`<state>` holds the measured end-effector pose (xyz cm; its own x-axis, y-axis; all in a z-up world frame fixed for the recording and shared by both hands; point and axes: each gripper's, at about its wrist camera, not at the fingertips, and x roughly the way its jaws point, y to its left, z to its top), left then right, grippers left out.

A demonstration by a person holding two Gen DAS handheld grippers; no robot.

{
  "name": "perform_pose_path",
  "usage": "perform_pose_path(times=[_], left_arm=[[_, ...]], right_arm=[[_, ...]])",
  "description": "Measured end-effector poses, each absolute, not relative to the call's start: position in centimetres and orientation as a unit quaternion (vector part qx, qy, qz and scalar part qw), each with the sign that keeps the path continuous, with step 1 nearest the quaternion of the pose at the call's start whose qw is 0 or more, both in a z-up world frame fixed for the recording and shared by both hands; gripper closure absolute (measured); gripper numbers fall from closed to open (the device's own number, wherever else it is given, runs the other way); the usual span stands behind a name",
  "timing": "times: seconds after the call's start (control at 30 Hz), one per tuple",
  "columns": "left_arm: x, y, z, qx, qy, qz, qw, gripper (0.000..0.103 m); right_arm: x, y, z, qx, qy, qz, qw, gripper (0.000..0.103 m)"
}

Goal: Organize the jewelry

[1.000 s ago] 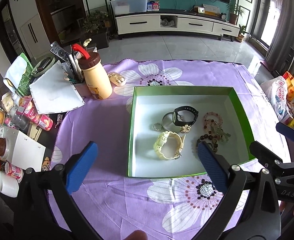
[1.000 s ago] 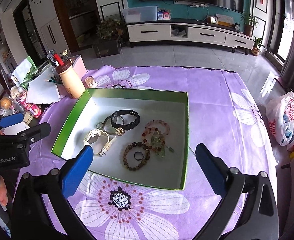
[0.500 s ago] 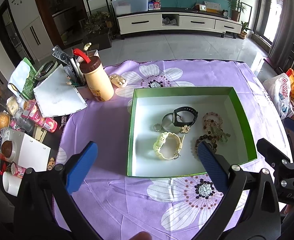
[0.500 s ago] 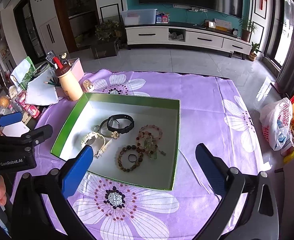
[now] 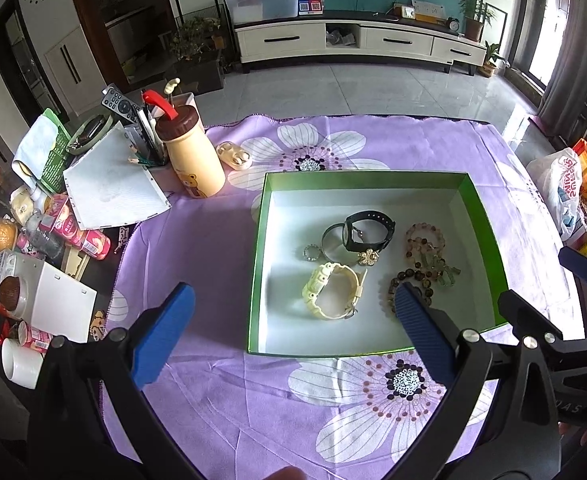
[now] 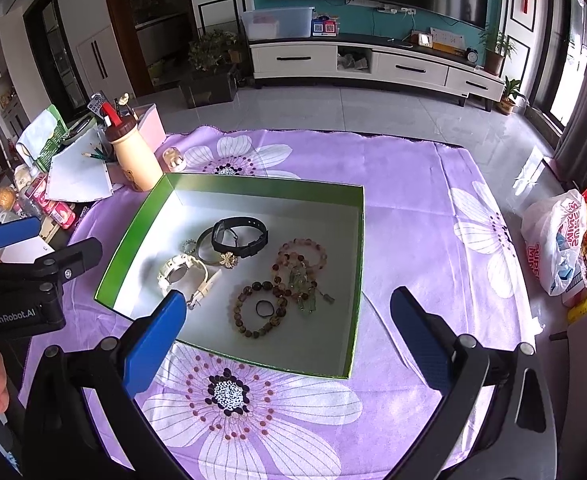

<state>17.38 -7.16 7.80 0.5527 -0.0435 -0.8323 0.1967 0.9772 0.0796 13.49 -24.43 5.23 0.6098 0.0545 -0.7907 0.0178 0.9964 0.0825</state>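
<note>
You've got both grippers parked above the near edge of the table, tilted down toward the box. Your left gripper (image 5: 293, 320) has its blue pads spread wide with nothing between them, hovering over the box's near-left corner. Your right gripper (image 6: 285, 320) is just as wide open and empty, sitting over the box's near-right side. From the right wrist view you can see the left tool's black body off at the left edge with your thumb on its handle.

The green box (image 6: 229, 183) is a shallow square tray, glossy green walls and a plain white floor, sitting on a purple tablecloth (image 6: 413, 184) with big white flower prints, a bit wrinkled near you.

All the jewelry is loose inside it, bunched around the middle:
- a chunky cream watch (image 5: 331, 290) with a rubbery-looking strap, lying on its side
- a black watch (image 5: 369, 230) with its strap looped shut, overlapping a thin silver bangle (image 5: 329, 240)
- a small sparkly ring (image 5: 310, 252) just left of the bangle
- a gold flower-shaped piece (image 5: 367, 257) touching the black watch
- a pinkish bead bracelet (image 6: 303, 254) and a dark brown bead bracelet (image 6: 253, 312), with a small black ring (image 6: 264, 308) lying inside the brown one
- some greenish stone charms (image 6: 305, 284) tangled between the bracelets

Off the cloth's far-left corner there's a beige bottle (image 5: 191, 160) with a brown cap and a bear print.
</note>
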Motion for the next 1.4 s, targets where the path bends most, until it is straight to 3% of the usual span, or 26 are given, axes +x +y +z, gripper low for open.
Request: perform_pose_path(times=[1.4], left_arm=[[18.7, -7.9, 5.9, 0.095, 0.480, -0.064, 0.870, 0.002]], right_arm=[[14.5, -24.8, 3.3, 0.045, 0.455, 0.007, 0.890, 0.001]])
